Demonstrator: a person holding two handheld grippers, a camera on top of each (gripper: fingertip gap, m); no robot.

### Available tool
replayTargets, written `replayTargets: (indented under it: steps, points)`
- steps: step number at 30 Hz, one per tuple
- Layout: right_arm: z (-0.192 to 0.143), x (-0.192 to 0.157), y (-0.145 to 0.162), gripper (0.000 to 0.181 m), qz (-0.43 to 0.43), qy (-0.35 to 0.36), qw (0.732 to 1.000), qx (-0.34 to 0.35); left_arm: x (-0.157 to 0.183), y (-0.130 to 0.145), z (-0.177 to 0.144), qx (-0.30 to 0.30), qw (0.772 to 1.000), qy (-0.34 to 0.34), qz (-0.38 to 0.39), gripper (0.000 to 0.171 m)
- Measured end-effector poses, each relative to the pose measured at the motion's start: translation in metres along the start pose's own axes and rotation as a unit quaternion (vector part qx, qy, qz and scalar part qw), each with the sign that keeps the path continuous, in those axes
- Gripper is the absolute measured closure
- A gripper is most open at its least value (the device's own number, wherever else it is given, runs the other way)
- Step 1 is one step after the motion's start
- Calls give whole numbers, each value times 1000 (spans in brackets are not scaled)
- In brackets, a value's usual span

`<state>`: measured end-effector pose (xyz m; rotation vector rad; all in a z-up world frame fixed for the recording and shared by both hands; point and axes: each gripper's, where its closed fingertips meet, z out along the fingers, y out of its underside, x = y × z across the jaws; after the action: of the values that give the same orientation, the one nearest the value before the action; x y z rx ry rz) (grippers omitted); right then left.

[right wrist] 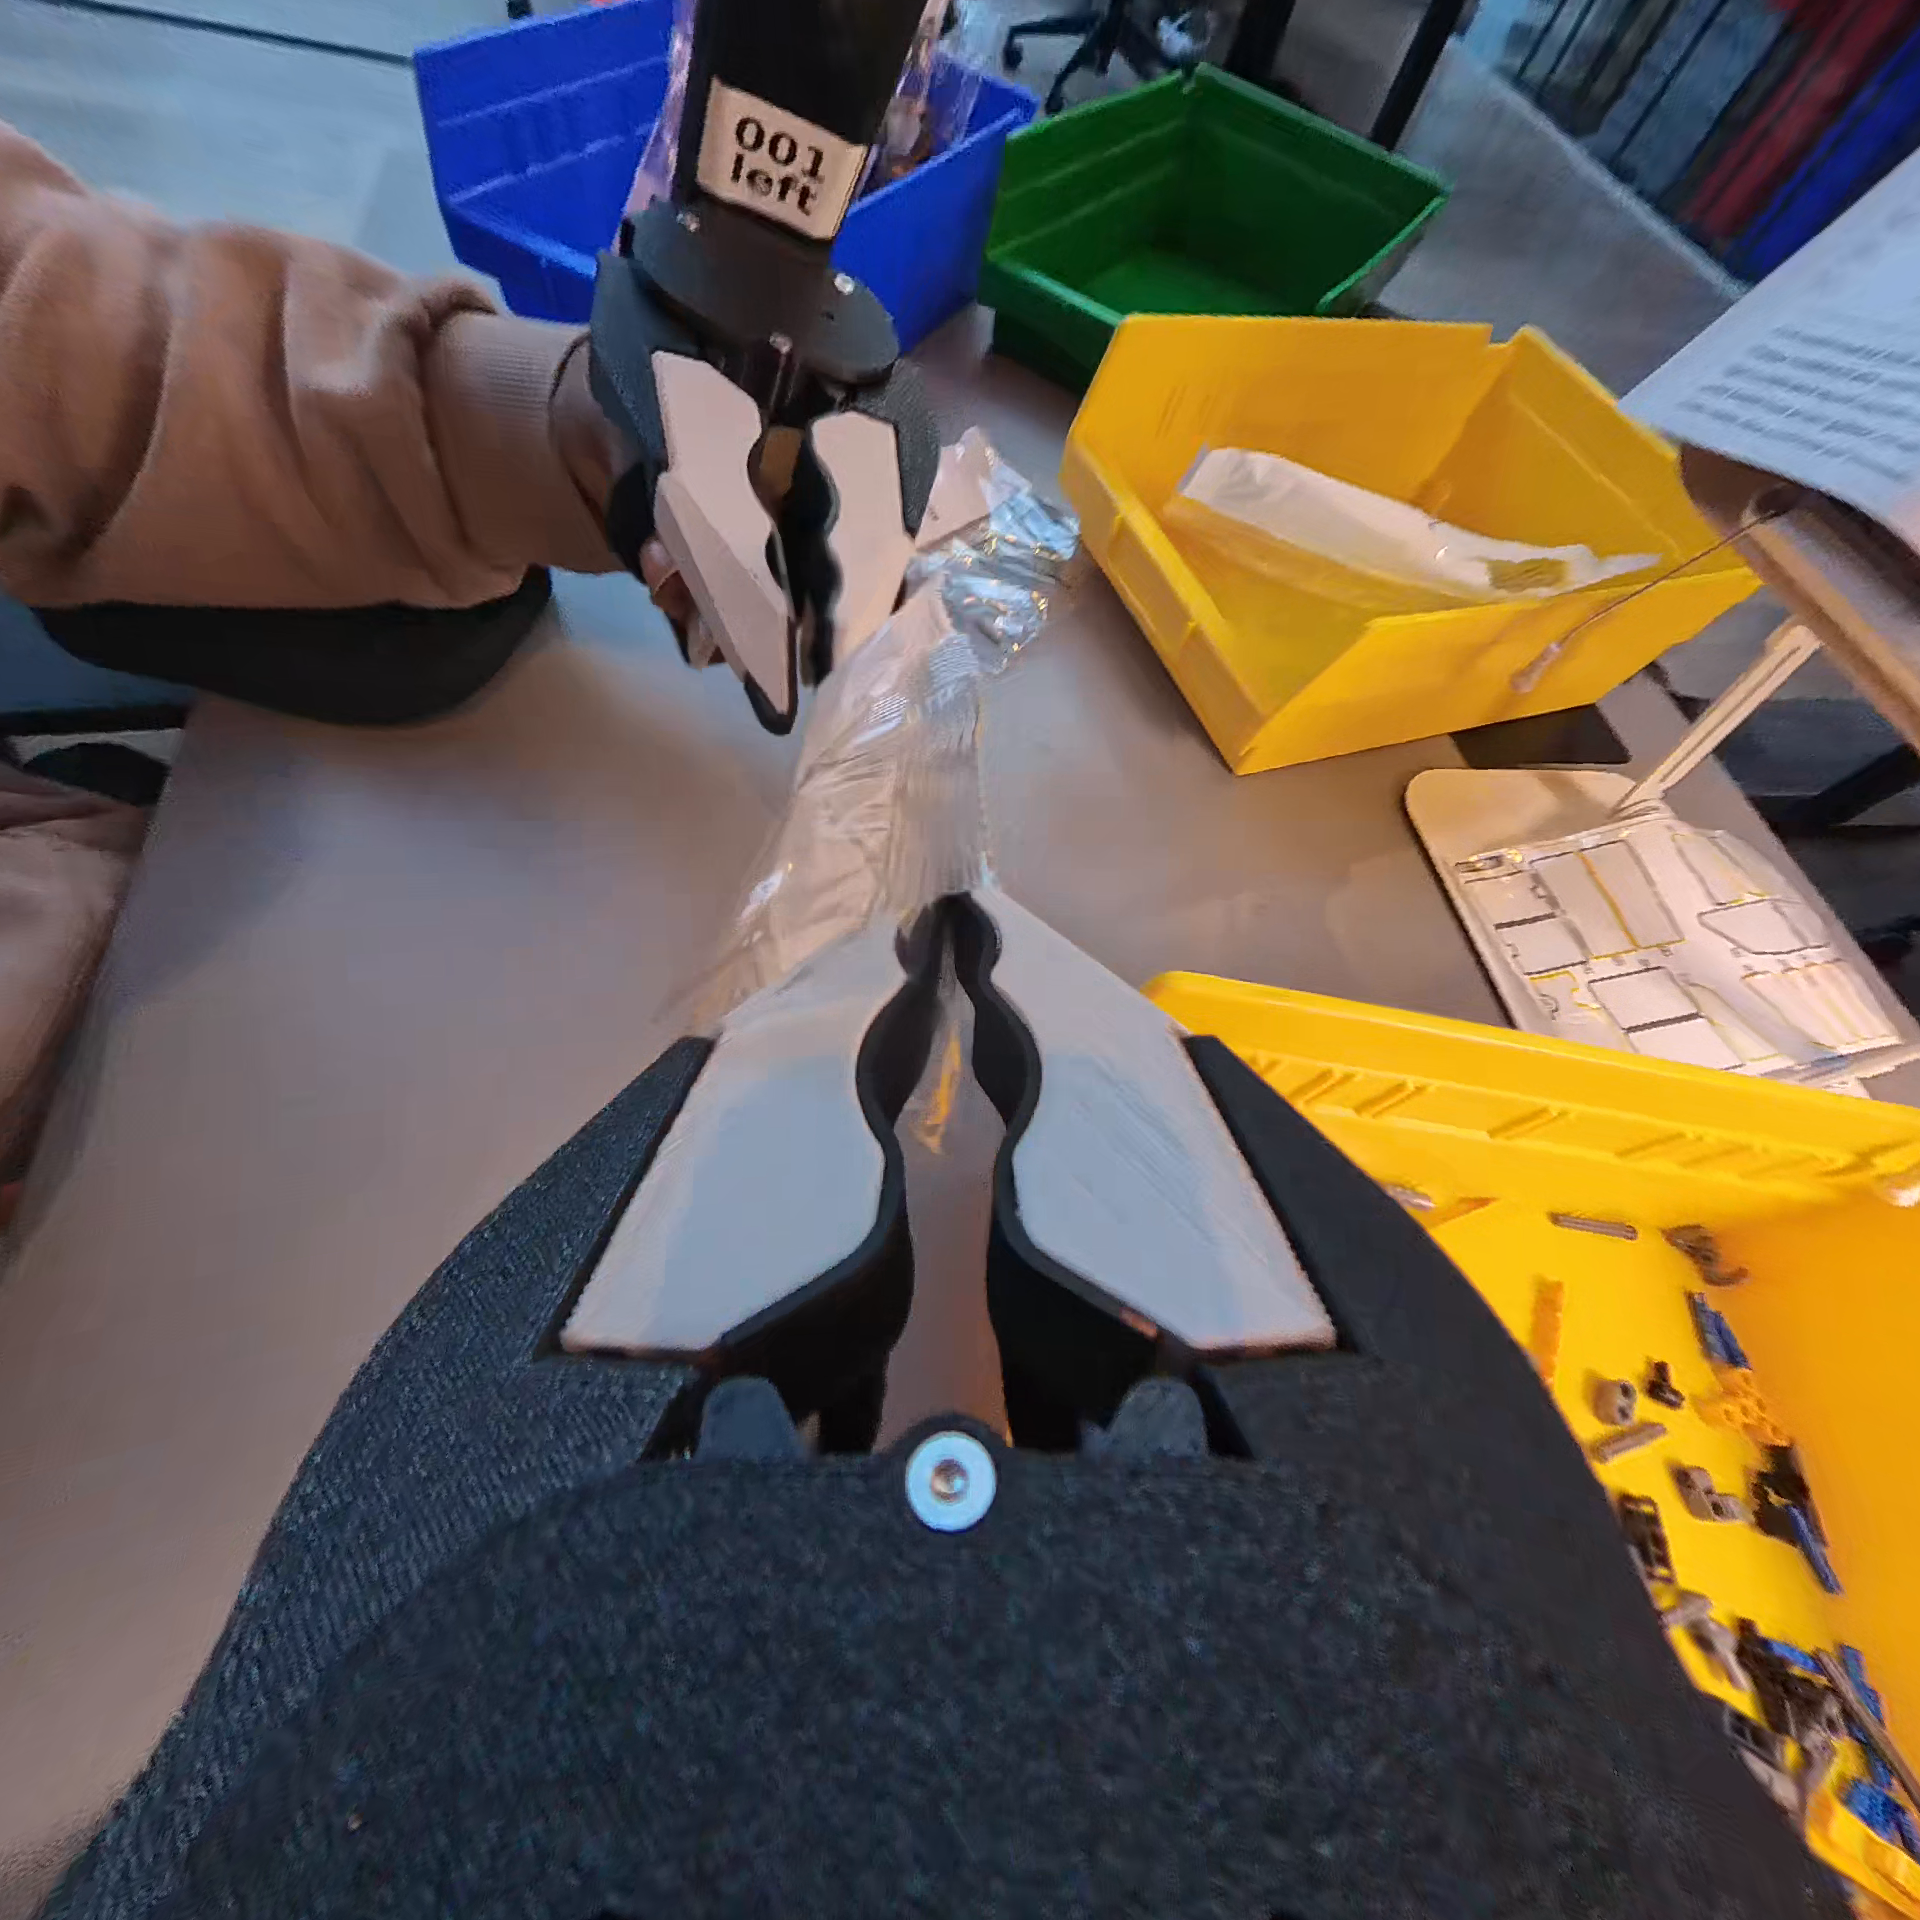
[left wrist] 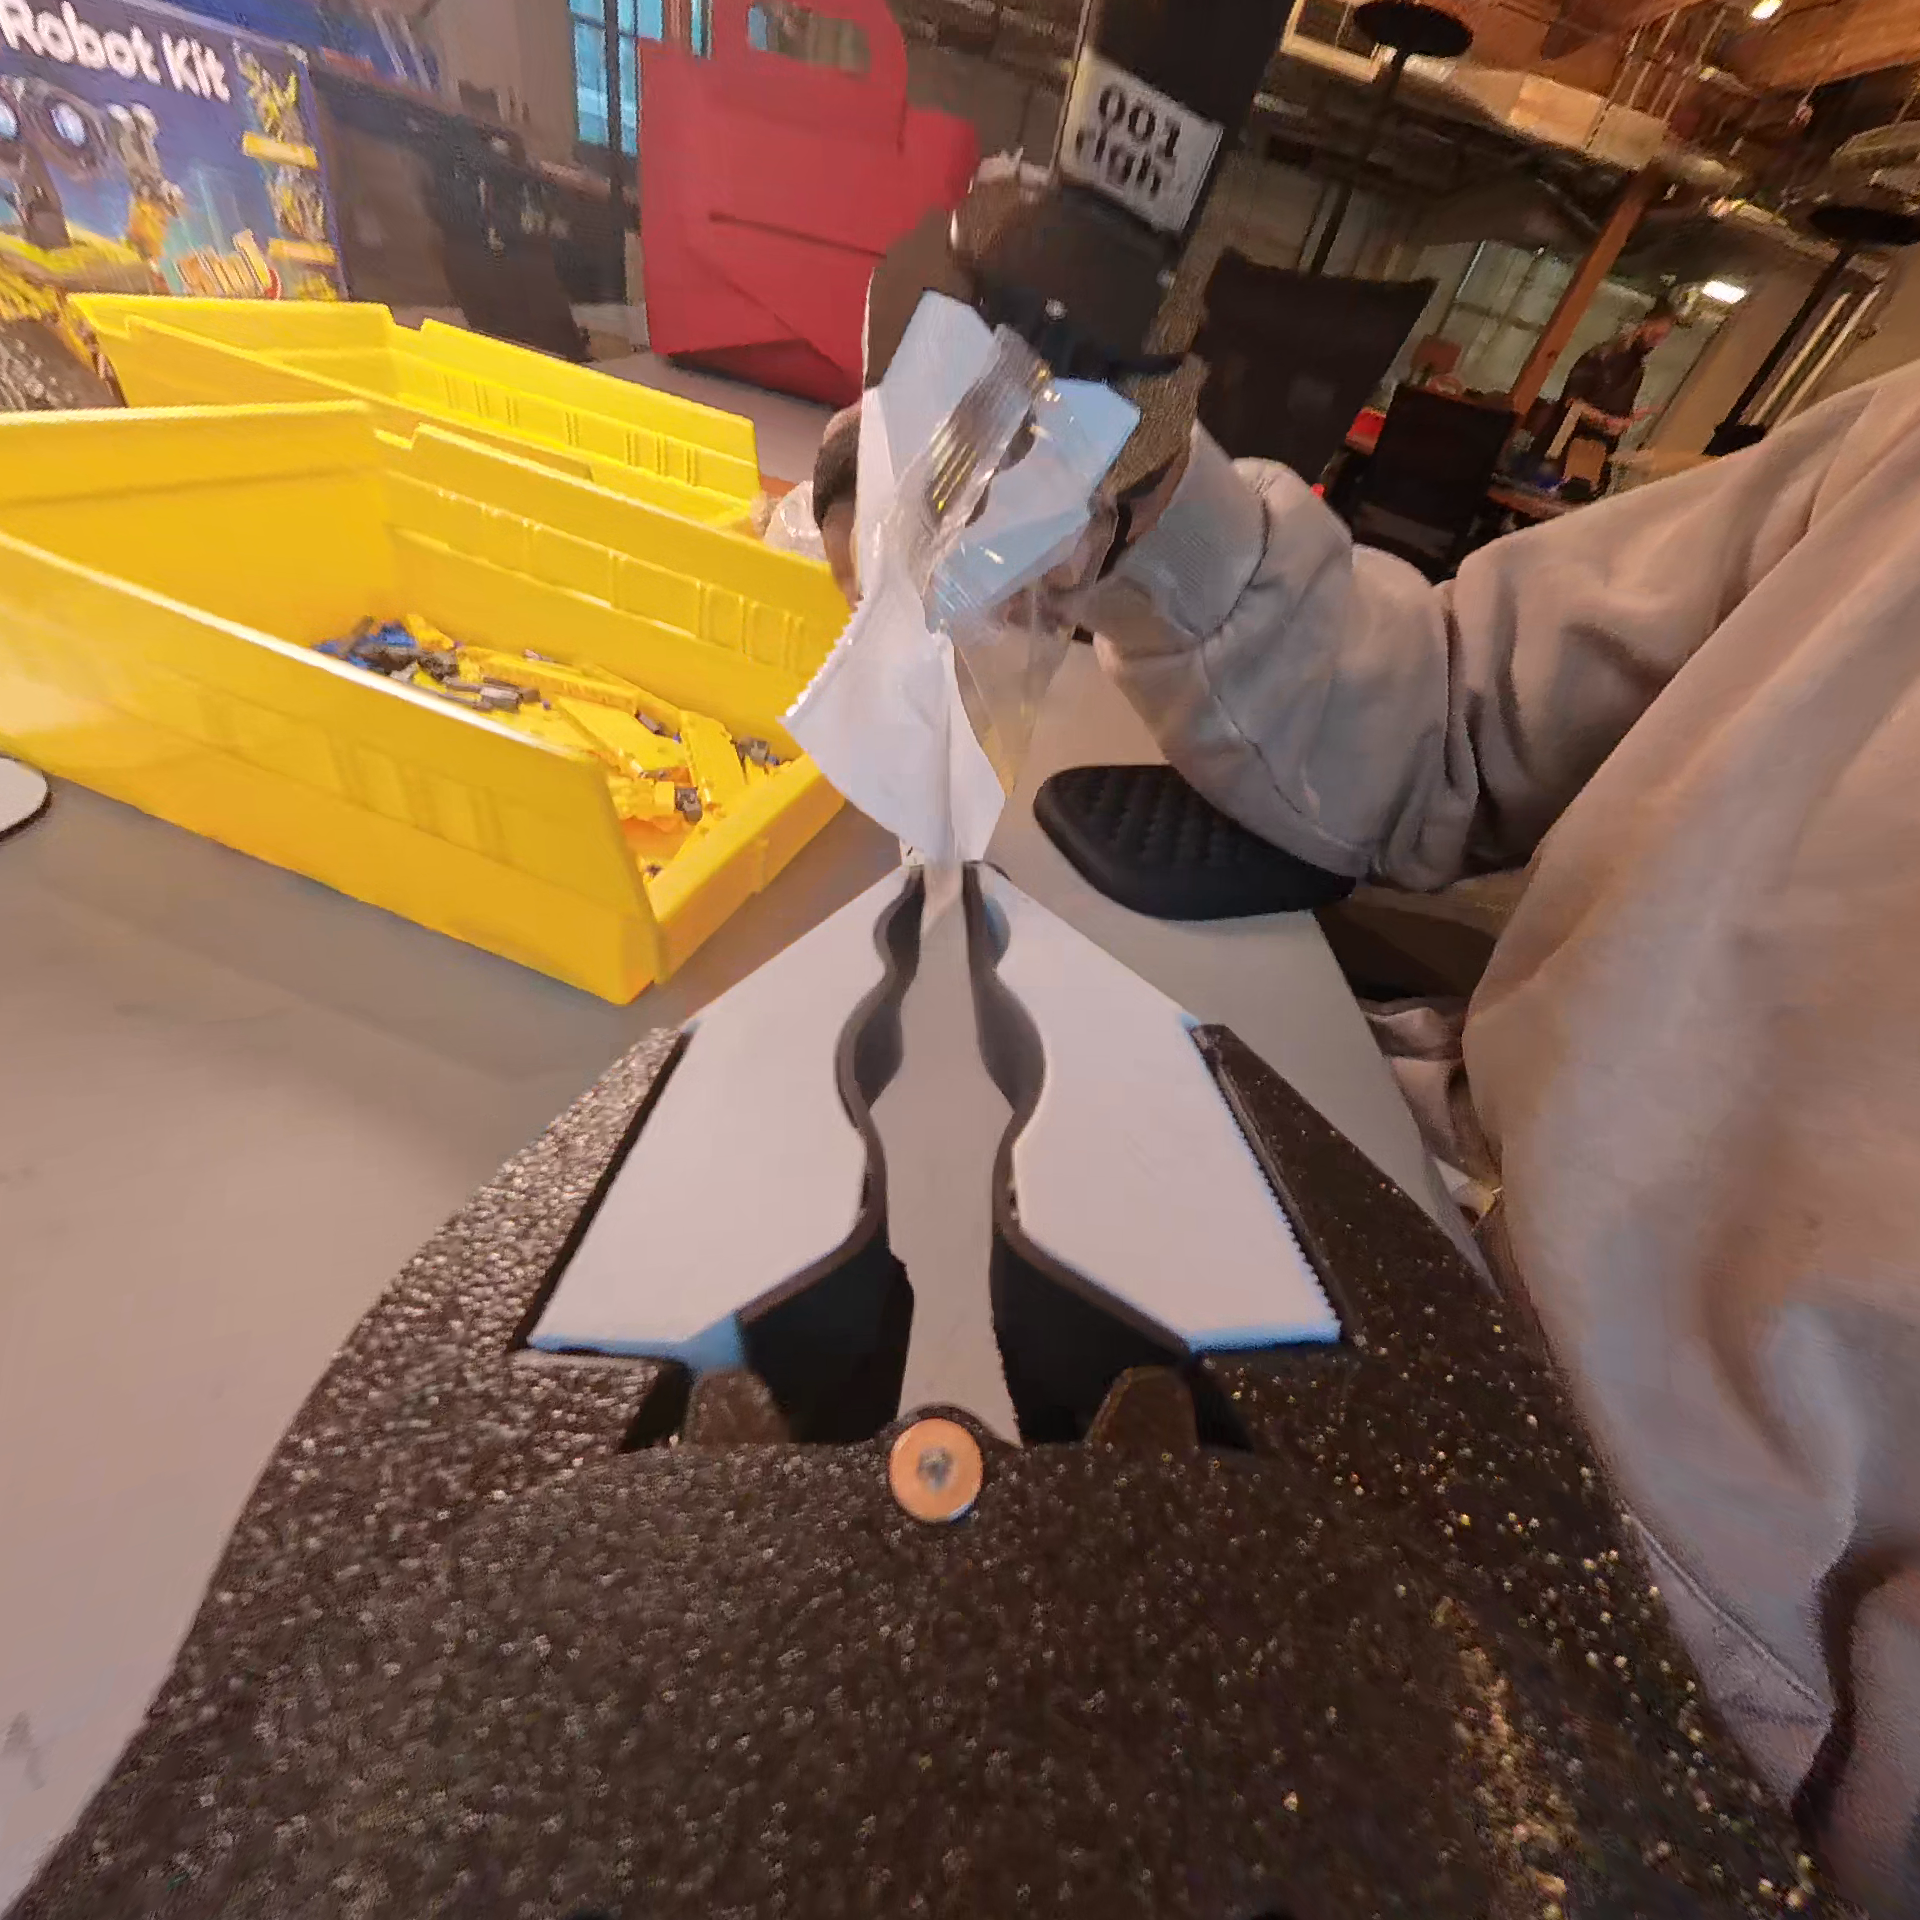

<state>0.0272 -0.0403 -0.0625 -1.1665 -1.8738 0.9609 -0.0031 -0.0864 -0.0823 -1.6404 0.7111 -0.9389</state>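
Note:
A clear and white plastic bag [left wrist: 914, 665] with small metal parts in it hangs stretched between my two grippers above the grey table [left wrist: 208, 1091]. My left gripper [left wrist: 942, 878] is shut on the bag's lower corner, and the film runs pinched between its tips. In the right wrist view the bag [right wrist: 894, 769] runs from my right gripper [right wrist: 951, 914], which is shut on its near end, to the left gripper [right wrist: 800, 675] at its far end. The right gripper's body [left wrist: 1039, 281] shows behind the bag's top in the left wrist view.
A yellow bin [left wrist: 416, 810] with small yellow, blue and black pieces is left of the bag, with another yellow bin [left wrist: 312, 343] behind it. Blue [right wrist: 520, 135], green [right wrist: 1195, 177] and yellow [right wrist: 1351, 644] bins stand farther off. A black armrest pad [left wrist: 1174, 842] lies under the sleeve. There is about 7 cm between the tips of the two grippers.

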Motion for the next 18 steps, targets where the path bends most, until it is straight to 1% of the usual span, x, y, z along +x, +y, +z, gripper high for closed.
replayTargets:
  steps: [2,4,6,7,9,11,12,13,15,16,18]
  points:
    - [1,-5,10,181,-3,-38,999,-33,-10,0,-9,-14,999,-29,8,141]
    - [4,-14,17,181,-10,-73,995,-63,-11,-11,-12,-21,998,-48,36,138]
    - [11,-27,23,181,-22,-111,989,-91,-2,-15,-3,-47,996,-38,69,138]
    - [16,-32,25,181,-30,-125,986,-106,5,-14,5,-61,995,-23,75,139]
    - [23,-40,30,181,-50,-143,980,-132,16,-7,20,-90,993,14,72,146]
    - [25,-45,30,181,-61,-154,976,-142,28,2,29,-107,990,53,69,166]
    - [25,-44,31,181,-65,-154,975,-147,28,5,31,-109,990,54,74,169]
    - [24,-41,33,181,-70,-146,975,-152,28,5,32,-102,990,54,77,171]
    - [18,-36,28,178,-63,-138,979,-133,32,0,30,-67,993,70,67,171]
    - [14,-30,25,164,-53,-125,984,-119,33,-3,28,-49,994,74,63,171]
    - [2,-19,17,153,-35,-108,990,-86,31,-5,23,-24,996,73,52,171]
